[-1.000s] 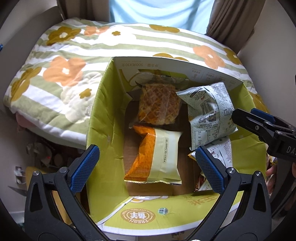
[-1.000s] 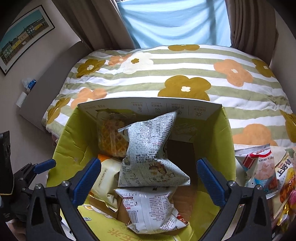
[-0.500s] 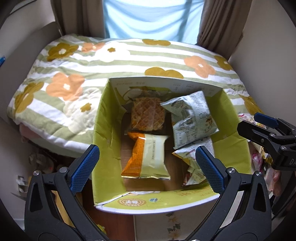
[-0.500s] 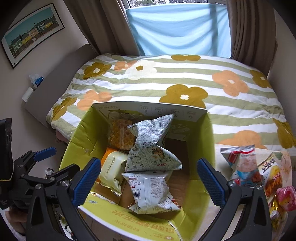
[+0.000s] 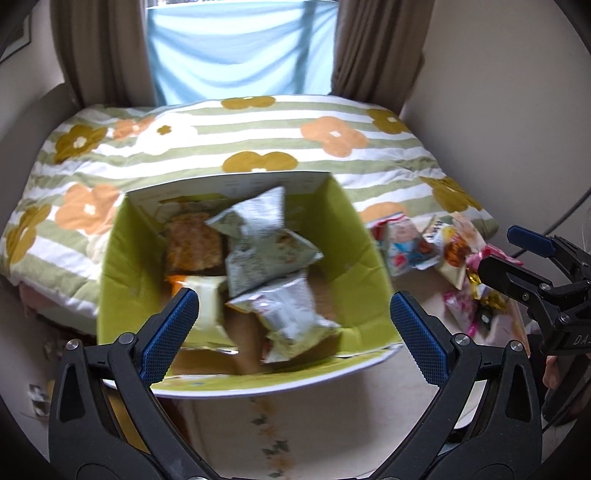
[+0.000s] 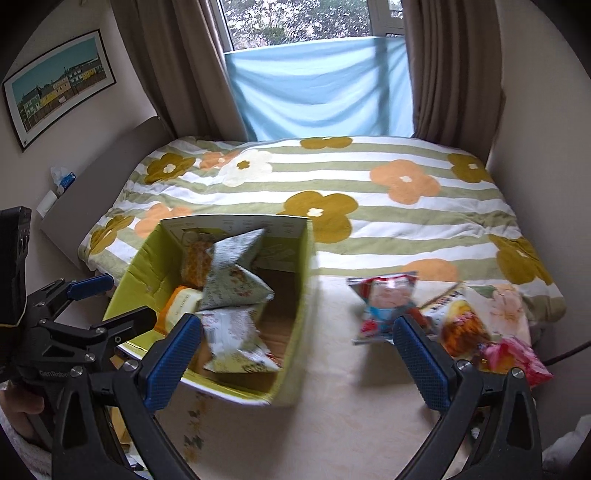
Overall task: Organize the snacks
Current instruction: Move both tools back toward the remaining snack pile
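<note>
On a pale surface point(image 6: 332, 424) beside a flowered bed point(image 6: 369, 229): green box point(image 5: 125, 266) packed with snacks, both tongs point(image 5: 291, 336) point(image 6: 297, 358) spread wide, empty.

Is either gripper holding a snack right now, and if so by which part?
Nothing is held. The left gripper and right gripper both have their jaws wide open and empty.

Soft daylight from the window point(image 6: 306, 33) lit the room evenly, while motion blurred the box point(image 5: 122, 266) and fisheye distortion darkened the corners.
</note>
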A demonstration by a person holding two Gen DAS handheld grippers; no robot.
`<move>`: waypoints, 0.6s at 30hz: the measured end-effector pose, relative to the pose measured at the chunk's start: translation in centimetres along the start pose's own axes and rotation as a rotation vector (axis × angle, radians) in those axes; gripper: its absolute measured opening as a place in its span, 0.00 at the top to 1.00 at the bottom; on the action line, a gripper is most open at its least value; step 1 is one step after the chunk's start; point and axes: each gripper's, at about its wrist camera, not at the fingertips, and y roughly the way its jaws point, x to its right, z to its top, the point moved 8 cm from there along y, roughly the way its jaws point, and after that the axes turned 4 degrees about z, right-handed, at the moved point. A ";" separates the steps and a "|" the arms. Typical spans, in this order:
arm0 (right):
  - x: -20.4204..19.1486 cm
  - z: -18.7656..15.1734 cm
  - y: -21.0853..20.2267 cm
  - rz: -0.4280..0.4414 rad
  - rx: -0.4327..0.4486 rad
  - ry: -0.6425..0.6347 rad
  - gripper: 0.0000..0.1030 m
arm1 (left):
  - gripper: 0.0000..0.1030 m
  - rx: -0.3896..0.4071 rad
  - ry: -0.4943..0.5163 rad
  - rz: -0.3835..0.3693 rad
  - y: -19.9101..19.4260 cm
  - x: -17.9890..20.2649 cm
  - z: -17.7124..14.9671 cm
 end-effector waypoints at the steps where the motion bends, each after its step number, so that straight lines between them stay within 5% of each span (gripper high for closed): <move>1: 1.0 -0.3 -0.6 -0.006 -0.001 0.004 0.00 | 0.00 -0.001 0.003 -0.004 0.0 1.1 -0.1; 18: 20.5 -6.1 -7.8 -0.038 -0.003 0.043 0.00 | 0.00 -0.057 -0.027 -0.079 3.6 21.5 -1.2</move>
